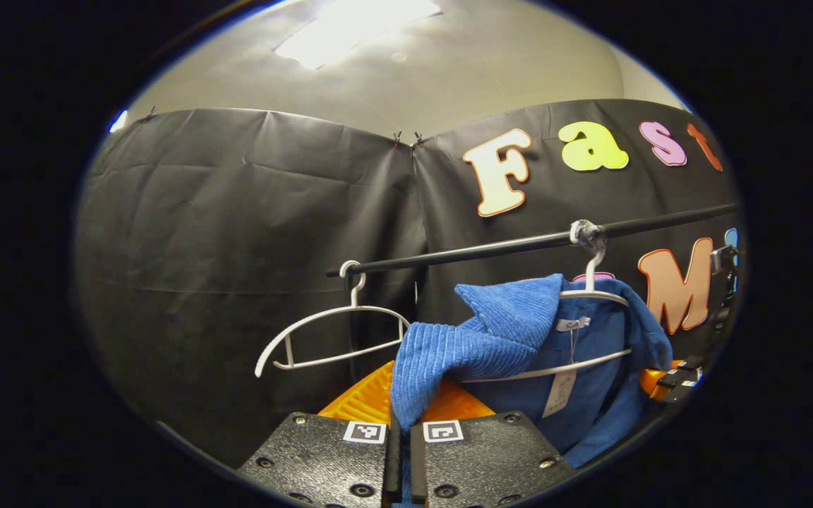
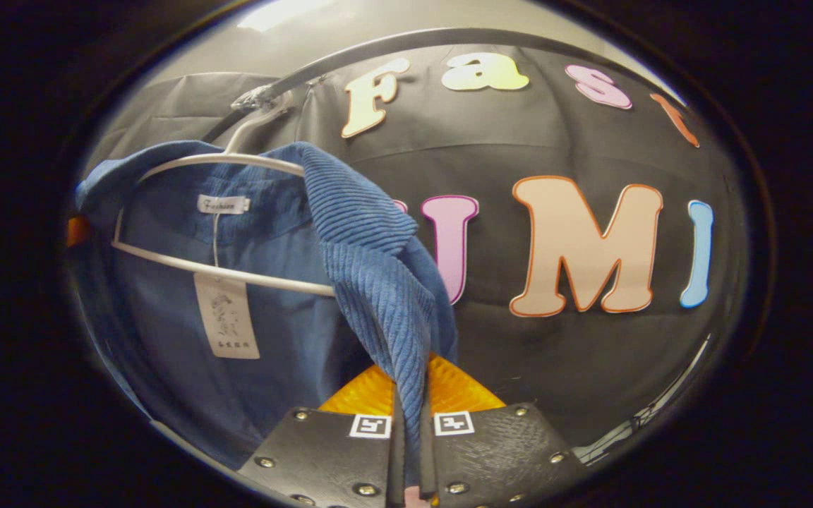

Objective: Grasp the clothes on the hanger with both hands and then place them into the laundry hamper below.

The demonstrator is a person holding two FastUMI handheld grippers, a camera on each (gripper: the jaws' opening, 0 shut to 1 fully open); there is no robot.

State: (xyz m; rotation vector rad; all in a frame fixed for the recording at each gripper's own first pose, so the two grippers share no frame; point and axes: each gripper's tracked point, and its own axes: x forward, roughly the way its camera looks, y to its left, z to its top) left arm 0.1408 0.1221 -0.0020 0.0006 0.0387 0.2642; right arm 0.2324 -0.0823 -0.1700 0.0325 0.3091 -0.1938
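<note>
Left gripper view: the left hand-held gripper, at the bottom centre of the frame, has its two black fingers pressed together on a fold of the blue ribbed corduroy shirt. The shirt hangs on a white plastic hanger from the black horizontal rail, right of centre. An empty white plastic hanger hangs on the same rail toward the left.

Right gripper view: the right hand-held gripper, at the bottom centre, pinches the opposite front edge of the shirt, which runs up to the hanger in the upper left of the frame. A paper tag dangles inside the collar.

Handling: the fabric appears soft, limp and light; it will likely sag and stretch between the two pinch points rather than hold shape. The ribbed surface should give fair grip. The shoulders still sit over the hanger, so they may catch on its ends when pulled. A hold near the collar or shoulder would control the garment better than the loose front edge.
</note>
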